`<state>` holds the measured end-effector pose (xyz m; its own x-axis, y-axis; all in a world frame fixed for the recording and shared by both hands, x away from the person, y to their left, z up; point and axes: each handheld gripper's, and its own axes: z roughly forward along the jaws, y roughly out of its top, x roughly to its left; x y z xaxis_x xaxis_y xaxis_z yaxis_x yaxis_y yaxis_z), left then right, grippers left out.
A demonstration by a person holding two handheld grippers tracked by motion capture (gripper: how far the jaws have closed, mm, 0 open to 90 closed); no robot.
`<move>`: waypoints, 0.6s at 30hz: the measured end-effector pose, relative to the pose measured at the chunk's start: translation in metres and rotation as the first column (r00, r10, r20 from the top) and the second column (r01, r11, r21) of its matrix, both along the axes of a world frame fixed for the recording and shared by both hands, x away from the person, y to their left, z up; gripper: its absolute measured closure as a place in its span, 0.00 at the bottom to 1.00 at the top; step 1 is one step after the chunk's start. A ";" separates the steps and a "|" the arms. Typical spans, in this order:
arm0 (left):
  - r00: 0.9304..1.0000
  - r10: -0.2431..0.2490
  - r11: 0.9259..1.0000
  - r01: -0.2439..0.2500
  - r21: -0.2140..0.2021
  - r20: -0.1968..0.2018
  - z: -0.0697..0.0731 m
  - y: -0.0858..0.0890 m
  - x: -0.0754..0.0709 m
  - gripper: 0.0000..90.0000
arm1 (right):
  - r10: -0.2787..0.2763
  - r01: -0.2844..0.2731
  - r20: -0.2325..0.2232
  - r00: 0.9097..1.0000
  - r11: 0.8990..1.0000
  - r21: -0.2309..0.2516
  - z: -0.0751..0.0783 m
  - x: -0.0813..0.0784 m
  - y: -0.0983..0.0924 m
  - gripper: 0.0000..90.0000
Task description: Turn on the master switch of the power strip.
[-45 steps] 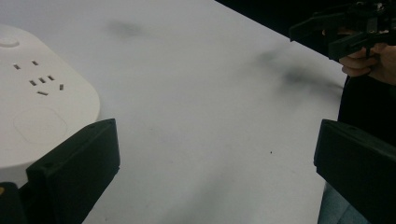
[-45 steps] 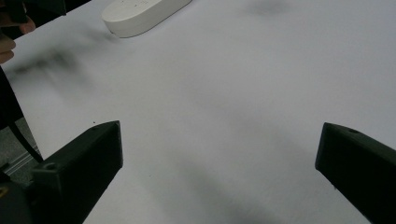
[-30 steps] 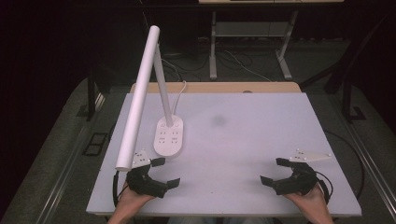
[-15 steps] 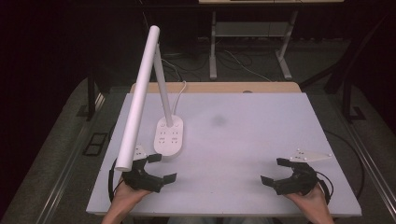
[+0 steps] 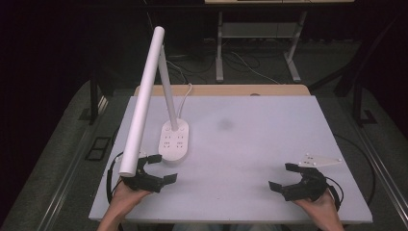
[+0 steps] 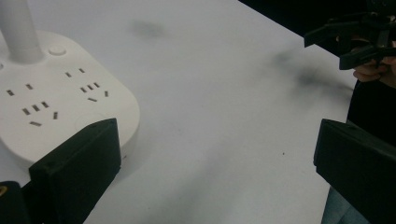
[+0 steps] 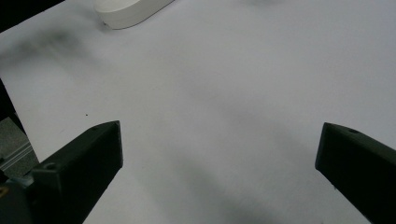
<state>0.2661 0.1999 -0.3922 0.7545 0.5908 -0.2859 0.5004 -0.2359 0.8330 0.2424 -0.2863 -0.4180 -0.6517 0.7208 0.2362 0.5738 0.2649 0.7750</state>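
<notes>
Left claw (image 5: 161, 168) shifted, maybe rotated

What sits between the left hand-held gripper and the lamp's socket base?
Nothing visible. The left hand-held gripper, jaws open, sits just short of the lamp base with bare table between them.

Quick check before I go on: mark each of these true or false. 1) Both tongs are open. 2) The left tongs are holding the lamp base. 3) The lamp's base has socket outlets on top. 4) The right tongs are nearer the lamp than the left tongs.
1) True: the left tongs and the right tongs both have their jaws spread, with nothing between them.
2) False: they sit beside the lamp base, not closed on it.
3) True: slot outlets show on the base in the left gripper view.
4) False: the right tongs are across the table; the left are closer.
</notes>
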 end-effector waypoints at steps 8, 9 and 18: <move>1.000 0.007 1.000 -0.006 0.016 -0.008 0.005 0.005 0.006 0.00 | -0.001 0.001 0.004 1.000 1.000 -0.001 0.000 0.000 -0.001 0.00; 1.000 0.006 1.000 -0.006 0.018 -0.007 0.006 0.006 0.007 0.00 | -0.001 0.001 0.004 1.000 1.000 -0.001 0.000 0.000 -0.001 0.00; 1.000 0.009 0.999 -0.009 0.035 -0.007 0.013 0.011 0.015 0.00 | -0.007 0.007 0.005 1.000 1.000 0.001 0.000 0.000 -0.001 0.00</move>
<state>0.2811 0.2111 -0.3792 0.7474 0.6070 -0.2701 0.5083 -0.2605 0.8208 0.2427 -0.2873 -0.4183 -0.6480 0.7248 0.2340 0.5720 0.2603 0.7779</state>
